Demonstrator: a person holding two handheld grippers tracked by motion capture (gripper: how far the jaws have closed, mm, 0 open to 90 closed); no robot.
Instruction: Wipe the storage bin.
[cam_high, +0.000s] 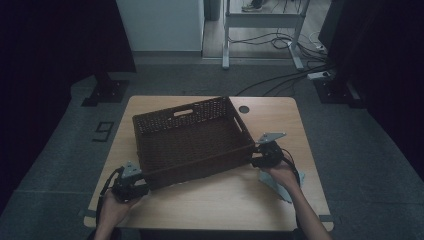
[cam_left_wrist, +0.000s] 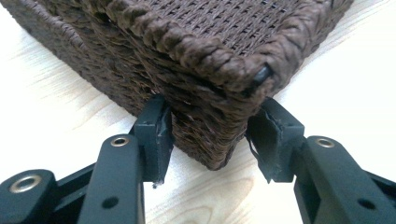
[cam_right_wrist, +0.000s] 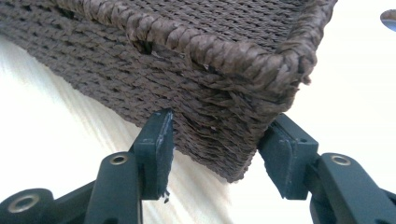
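Both grippers, left (cam_left_wrist: 210, 144) and right (cam_right_wrist: 215, 149), pinch near corners of the wicker basket (cam_high: 190, 140)

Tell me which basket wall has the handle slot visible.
The far long wall, the one away from the person: it has a pale cut-out slot near its top edge. The near long wall, running between the two grippers, shows no slot.
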